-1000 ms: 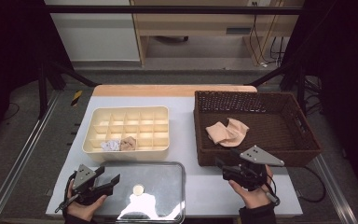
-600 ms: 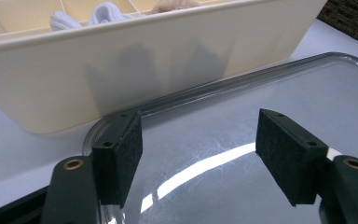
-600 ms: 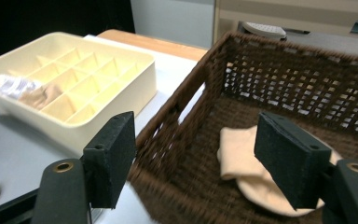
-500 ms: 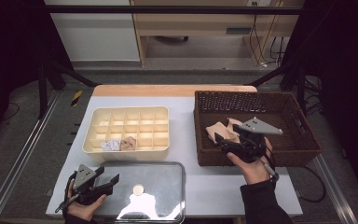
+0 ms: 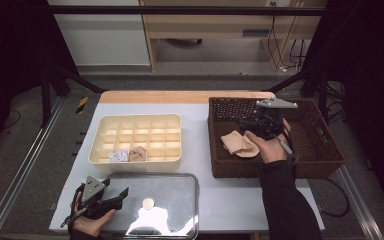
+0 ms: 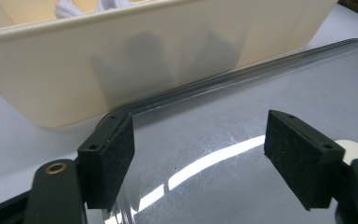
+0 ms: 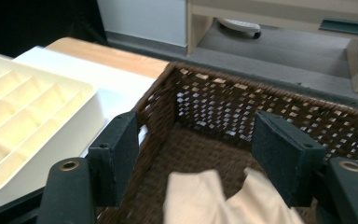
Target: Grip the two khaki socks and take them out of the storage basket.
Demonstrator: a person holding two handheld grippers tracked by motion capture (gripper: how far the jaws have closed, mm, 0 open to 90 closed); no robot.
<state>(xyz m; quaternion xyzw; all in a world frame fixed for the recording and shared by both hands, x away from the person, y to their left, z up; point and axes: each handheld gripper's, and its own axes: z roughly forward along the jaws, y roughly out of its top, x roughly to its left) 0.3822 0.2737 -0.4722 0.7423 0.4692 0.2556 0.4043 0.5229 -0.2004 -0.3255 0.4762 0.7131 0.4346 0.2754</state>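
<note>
Right gripper [image 5: 252, 126] has just swung up from the lower right of the high view, off the front edge of the dark brown woven wicker basket [image 5: 330, 150], and now hangs over the basket's interior w/ jaws spread and nothing between them. Directly under it, centre-right of the frame: the peach-coloured folded cloth piece [image 5: 239, 143], lying on the basket floor, untouched. My read: this is the approach for a pick, next stop prob. the cream plastic divided organiser tray [image 5: 135, 160], which already holds 2 small bundles, 1 white and 1 tan, in its front row.

Left gripper [image 5: 114, 199] sits parked at lower left over the clear rectangular plastic lid [image 5: 180, 200]; jaws have just eased wider, gripping nothing.

View diffs: the right gripper view puts the cloth [image 7: 214, 198] low centre, just below and between the pads [image 7: 121, 154], so alignment looks close, which the high view can't confirm since the hand covers part of it. The left gripper view shows the pads [image 6: 114, 163] just above the glossy lid [image 6: 261, 93], tray wall [image 6: 121, 65] right behind.
</note>
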